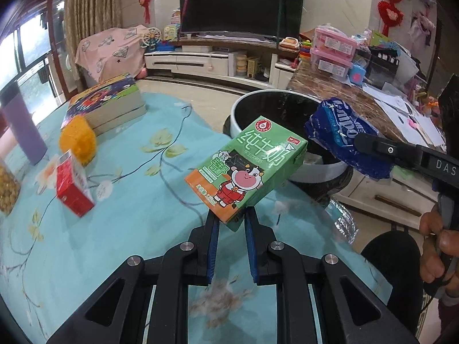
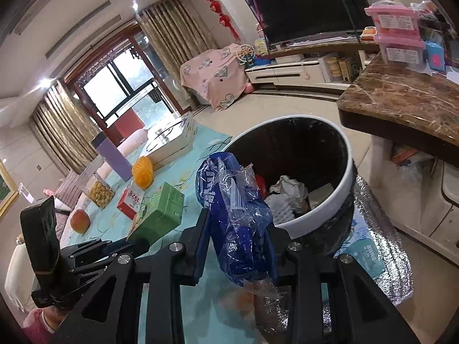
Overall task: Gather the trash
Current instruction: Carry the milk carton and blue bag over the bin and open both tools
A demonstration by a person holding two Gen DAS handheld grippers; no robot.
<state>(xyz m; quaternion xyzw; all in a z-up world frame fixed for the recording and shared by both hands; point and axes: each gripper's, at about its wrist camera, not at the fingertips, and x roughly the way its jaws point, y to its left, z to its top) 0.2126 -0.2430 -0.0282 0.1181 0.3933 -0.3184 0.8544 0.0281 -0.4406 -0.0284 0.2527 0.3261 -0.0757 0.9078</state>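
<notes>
The left gripper (image 1: 231,219) is closed on the lower corner of a green milk carton (image 1: 246,169), w/ the blue pads (image 1: 213,238) pressing on both sides. The hold is only at one corner, so the carton sticks out forward and tilts, its far end reaching over the edge of the table (image 1: 129,243) toward the trash bin (image 1: 252,97). I think this is on purpose: when the jaws let go, the carton can drop away w/o the fingers blocking it.

The right gripper (image 2: 236,246) is clamped around a crumpled blue plastic wrapper (image 2: 232,212). The wrapper is soft and bulky, so the jaws stand rather apart but they do hold it, approx. at its middle. In the left wrist view the wrapper hangs just above the bin's rim, closer to the opening than the carton is.

The bin stands on the floor beside the table, white rim (image 2: 341,180) and dark inside, and it already has crumpled paper (image 2: 287,192) in it. Both trash items are in the air, not yet over the middle of the opening.

On the table are a red small box (image 1: 74,186), a yellow-orange netted thing (image 1: 77,140) (maybe a fruit in foam net, the view is blurred), a purple cup (image 1: 23,132) and a stack of books (image 1: 109,103).
</notes>
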